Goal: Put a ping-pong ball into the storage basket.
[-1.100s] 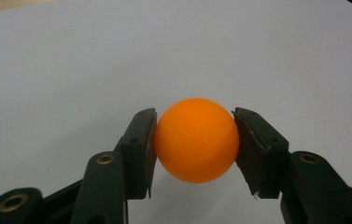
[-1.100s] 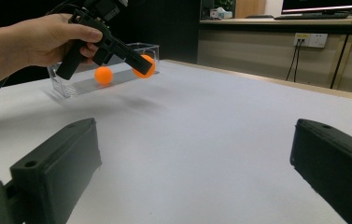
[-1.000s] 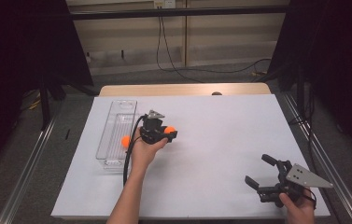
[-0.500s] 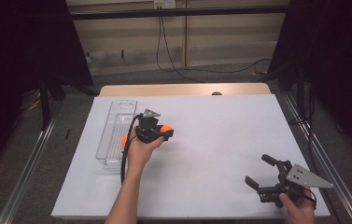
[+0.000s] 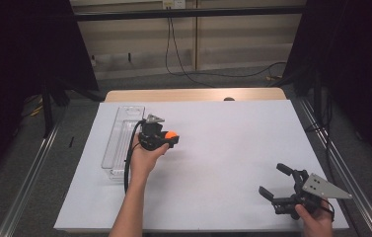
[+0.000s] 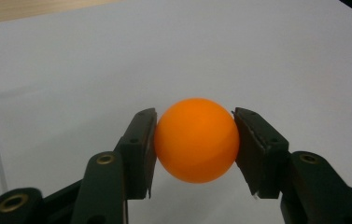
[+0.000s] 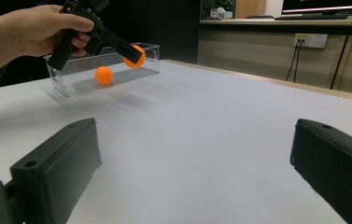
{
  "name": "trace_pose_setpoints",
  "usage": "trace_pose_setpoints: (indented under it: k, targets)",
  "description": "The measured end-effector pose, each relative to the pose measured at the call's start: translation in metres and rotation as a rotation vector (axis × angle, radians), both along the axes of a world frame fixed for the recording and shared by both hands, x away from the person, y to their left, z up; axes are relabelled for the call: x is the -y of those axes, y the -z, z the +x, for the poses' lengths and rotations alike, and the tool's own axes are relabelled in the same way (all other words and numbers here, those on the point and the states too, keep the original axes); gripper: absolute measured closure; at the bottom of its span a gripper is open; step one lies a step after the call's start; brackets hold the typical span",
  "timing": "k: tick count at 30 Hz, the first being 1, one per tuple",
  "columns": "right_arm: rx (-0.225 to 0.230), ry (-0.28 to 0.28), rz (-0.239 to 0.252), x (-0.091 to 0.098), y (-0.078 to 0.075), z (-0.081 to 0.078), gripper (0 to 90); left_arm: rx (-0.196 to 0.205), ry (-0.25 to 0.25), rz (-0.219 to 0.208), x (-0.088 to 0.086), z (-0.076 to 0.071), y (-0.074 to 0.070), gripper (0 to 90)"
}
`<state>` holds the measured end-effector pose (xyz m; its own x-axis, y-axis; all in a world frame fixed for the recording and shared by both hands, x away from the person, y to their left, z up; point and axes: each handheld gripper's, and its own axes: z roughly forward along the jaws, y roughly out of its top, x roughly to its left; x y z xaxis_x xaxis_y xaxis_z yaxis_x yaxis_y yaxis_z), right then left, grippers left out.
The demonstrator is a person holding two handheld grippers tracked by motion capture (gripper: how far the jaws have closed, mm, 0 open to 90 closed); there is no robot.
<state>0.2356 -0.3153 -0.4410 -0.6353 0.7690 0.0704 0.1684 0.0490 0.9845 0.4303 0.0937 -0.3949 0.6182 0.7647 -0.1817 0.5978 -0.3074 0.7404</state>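
Left tool [image 6: 194, 140] clamping orange ball [image 6: 196, 139] (above white table [image 5: 233, 143]) — beside clear tray [image 5: 117, 143]

Left tool [image 5: 171, 137] raised, jaws clamped, right tool [image 5: 278, 182] low, jaws spread

Both bare-armed hands carry matte black plastic grippers: the left gripper [image 5: 155, 137] trails a black cable, the right gripper [image 5: 292, 190] bears a grey three-cornered plate; brass-ringed screw holes dot the fingers [image 6: 138, 154].
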Motion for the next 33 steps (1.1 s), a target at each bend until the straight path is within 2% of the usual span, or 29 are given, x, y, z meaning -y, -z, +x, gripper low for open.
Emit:
trace_pose_setpoints:
  k: [23, 33]
  targets:
    - [-0.001, -0.001, -0.001, 0.000, 0.000, 0.000, 1.2, 0.006, -0.033, -0.022, -0.013, -0.001, -0.008, 51.0]
    - [0.001, -0.001, -0.001, 0.000, 0.000, 0.000, 1.2, 0.004, -0.030, -0.017, -0.017, -0.001, -0.009, 51.0]
